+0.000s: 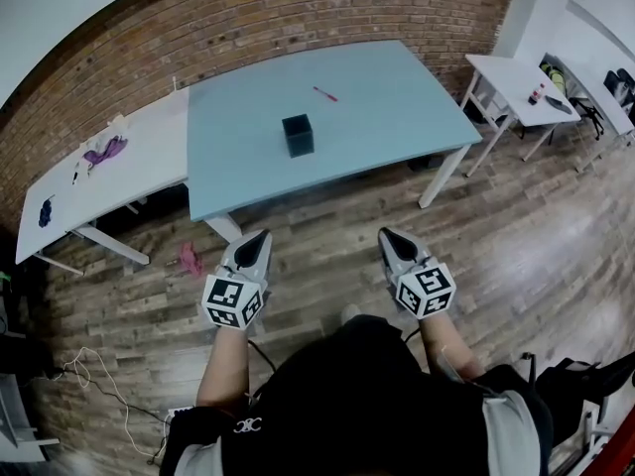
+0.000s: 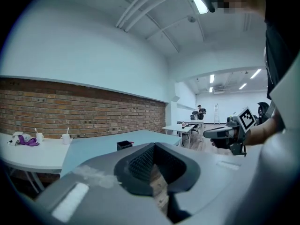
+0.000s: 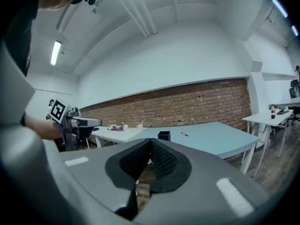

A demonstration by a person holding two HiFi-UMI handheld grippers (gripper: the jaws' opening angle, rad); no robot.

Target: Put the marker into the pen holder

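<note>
Red marker (image 1: 325,94) flat on blue table (image 1: 397,117), long axis diagonal, far-left to near-right, beyond upright pen holder (image 1: 298,135), inside dark. Left gripper (image 1: 259,236), right gripper (image 1: 387,234): jaws together, empty.

You're in an open-plan office or studio. A long brick wall (image 1: 248,18) runs behind a light-blue table (image 1: 377,117) and white desks (image 1: 139,162). There's wood-plank flooring (image 1: 327,231) underfoot and strip lights (image 3: 55,53) on a white ceiling (a person (image 2: 200,110) is over by the far desks, beside office chairs).
</note>
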